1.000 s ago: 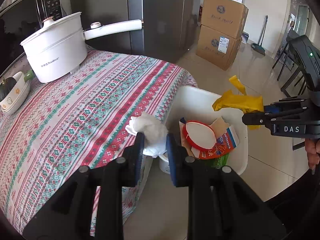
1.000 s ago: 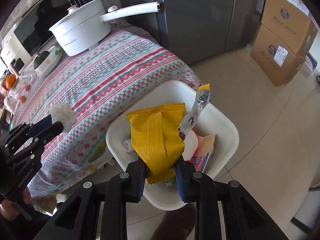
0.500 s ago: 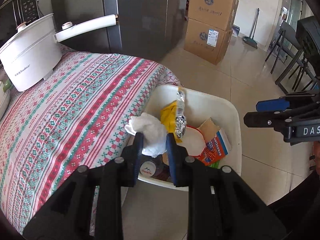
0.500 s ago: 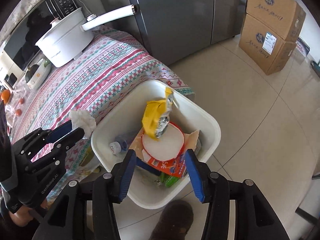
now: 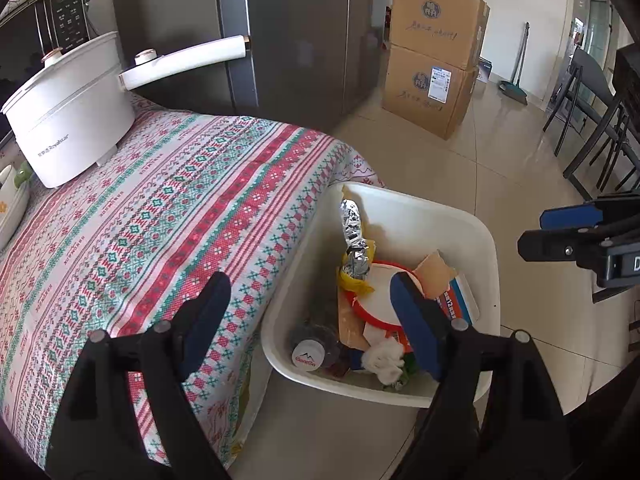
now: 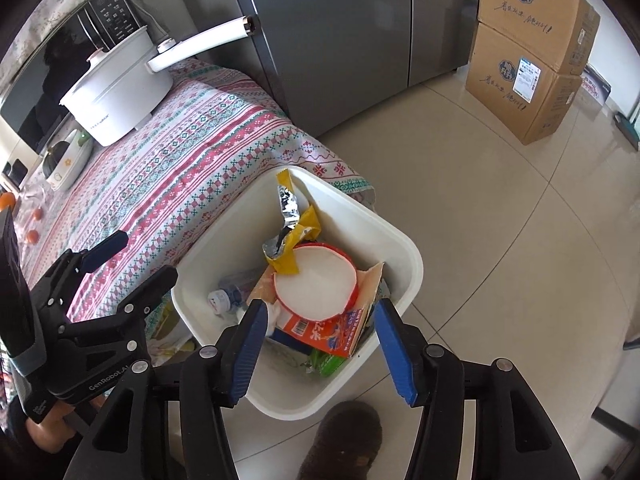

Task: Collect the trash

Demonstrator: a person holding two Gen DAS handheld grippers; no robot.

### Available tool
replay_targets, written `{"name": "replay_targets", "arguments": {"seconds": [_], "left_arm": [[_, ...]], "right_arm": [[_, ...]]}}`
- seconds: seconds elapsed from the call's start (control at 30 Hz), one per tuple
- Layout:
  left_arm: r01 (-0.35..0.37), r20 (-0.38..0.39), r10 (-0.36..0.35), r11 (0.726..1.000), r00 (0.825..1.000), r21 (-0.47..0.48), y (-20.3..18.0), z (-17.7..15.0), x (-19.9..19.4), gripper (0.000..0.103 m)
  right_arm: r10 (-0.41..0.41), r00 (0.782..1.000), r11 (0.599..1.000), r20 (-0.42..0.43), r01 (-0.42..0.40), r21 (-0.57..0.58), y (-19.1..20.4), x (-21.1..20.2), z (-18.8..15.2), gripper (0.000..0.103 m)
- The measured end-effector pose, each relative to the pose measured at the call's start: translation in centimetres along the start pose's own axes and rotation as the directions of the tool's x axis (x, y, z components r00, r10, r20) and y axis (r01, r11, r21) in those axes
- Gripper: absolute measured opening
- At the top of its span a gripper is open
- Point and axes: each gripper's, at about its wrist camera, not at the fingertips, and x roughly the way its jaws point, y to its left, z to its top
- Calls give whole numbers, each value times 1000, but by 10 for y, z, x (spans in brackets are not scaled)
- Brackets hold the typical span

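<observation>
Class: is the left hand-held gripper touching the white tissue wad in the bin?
Apart. The left wrist view shows the left hand-held gripper open, the tissue wad lying loose below.

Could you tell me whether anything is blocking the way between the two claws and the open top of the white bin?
Nothing visible does. The white bin is open-topped, and both the left claw and right claw hang open and empty above it. The crumpled tissue and yellow wrapper already lie inside.

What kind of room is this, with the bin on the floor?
Probably a home kitchen or dining area. A big grey fridge stands behind a table with a patterned cloth, a white cooking pot sits on it, and a microwave is nearby.
</observation>
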Motion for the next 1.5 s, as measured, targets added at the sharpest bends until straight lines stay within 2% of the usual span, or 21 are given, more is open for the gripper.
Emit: {"name": "replay_targets", "arguments": {"seconds": [0.23,0.4,0.53,0.73,0.83,1.13,1.37,1.5], "left_arm": [[-61,4,61,997,998,-39,25,-8,-19,87],[-110,18,113,985,993,-134,52,-19,-52,94],[-137,45,150,965,988,-221,72,-30,-89,102],[-221,26,240,928,970,-299,99,-54,-134,102],[-237,21,259,910,966,-341,113,-68,-154,102],[-325,46,377,849,925,-416,136,-100,-209,102],[-380,78,455,816,887,-435,142,-111,-234,102],[-393,95,476,810,875,-435,139,-112,-239,102]], "right_arm": [[22,999,1000,26,-21,-8,11,-10,3,60],[-3,996,999,92,7,-39,25,-27,3,68],[-10,991,997,135,21,-78,49,-38,1,71],[24,978,990,206,6,-144,96,-59,-15,78],[52,967,984,249,-7,-179,121,-72,-29,85],[99,927,956,362,12,-293,187,-100,-67,91],[130,896,959,425,-5,-285,206,-112,-81,95],[122,874,961,471,14,-276,212,-117,-79,98]]}}
